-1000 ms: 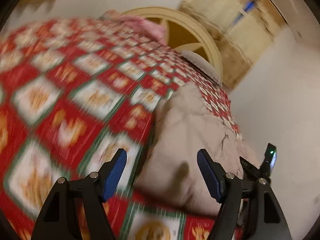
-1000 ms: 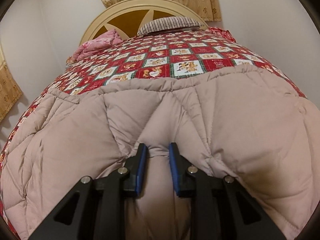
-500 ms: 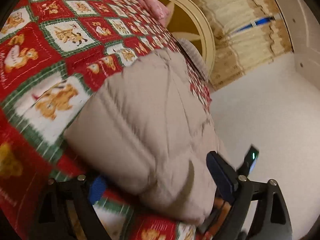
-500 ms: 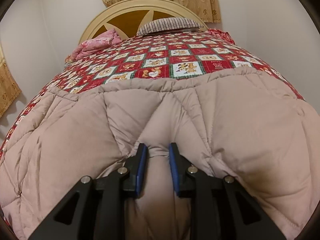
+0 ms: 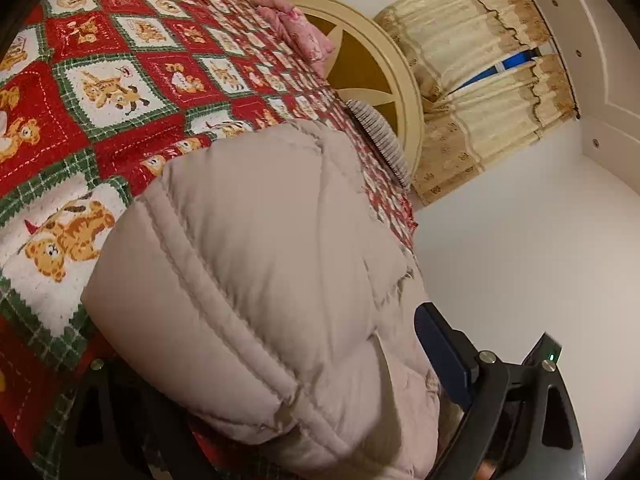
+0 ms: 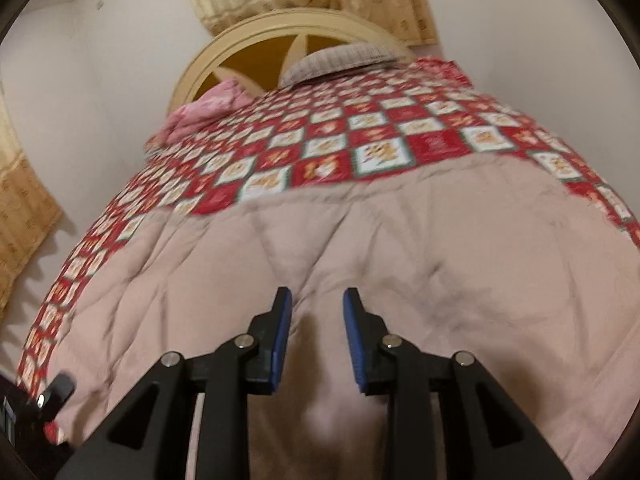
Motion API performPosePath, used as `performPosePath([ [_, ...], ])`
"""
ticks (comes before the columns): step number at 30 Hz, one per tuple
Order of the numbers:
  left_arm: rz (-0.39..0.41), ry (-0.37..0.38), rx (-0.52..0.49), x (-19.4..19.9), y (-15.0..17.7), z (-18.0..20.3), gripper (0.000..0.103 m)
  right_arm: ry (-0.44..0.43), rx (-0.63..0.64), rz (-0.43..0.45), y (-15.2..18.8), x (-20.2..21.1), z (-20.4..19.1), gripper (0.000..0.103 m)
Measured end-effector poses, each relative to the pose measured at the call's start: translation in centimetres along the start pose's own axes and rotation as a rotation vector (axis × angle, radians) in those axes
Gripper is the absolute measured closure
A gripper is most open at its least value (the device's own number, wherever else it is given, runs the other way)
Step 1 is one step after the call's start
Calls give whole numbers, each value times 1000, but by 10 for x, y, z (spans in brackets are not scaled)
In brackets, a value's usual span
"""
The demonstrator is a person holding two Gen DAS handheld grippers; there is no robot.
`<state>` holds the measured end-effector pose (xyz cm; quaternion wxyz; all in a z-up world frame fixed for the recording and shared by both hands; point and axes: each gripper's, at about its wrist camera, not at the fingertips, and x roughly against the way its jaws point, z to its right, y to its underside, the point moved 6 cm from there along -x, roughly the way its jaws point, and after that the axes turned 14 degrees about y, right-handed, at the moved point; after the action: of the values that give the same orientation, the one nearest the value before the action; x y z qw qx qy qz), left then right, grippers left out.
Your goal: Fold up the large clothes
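A beige quilted down coat [image 6: 400, 248] lies spread on the near half of a bed. In the left wrist view its padded edge [image 5: 256, 264] fills the space between my left gripper's [image 5: 280, 392] wide-open jaws; the right blue pad [image 5: 440, 356] shows beside the coat, the left finger is hidden under it. My right gripper [image 6: 316, 320] is open just above the coat, its blue pads apart and nothing between them.
The bed carries a red, white and green teddy-bear patchwork quilt [image 6: 360, 140]. A pink folded cloth [image 6: 208, 108] and a striped pillow [image 6: 336, 58] lie by the cream headboard [image 6: 256, 40]. Curtains [image 5: 480, 92] hang behind; white walls on both sides.
My right gripper has opened and let go of the coat, pulling up a little. My left gripper has pushed further in, so the coat's edge sits deeper between its open jaws.
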<state>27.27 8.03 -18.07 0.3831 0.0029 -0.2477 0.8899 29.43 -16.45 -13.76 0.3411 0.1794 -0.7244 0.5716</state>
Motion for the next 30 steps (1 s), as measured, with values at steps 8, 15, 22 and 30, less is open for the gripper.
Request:
performPosePath([
  [8,-22,132,-55,-14,-8,10,39,52,55,-67,22,-36,-9,75],
  [15,-106,237,-242,-1,-19,60,64,-94,-109,-170,26,-34,1,75],
  [22,-177,308,-503,43,-24,134,65,-328,-187,-299,59,-7,-68,78],
  [30,-268,246,-756,68,-8,171,65,-772,-226,-535,104,24,-177,86],
])
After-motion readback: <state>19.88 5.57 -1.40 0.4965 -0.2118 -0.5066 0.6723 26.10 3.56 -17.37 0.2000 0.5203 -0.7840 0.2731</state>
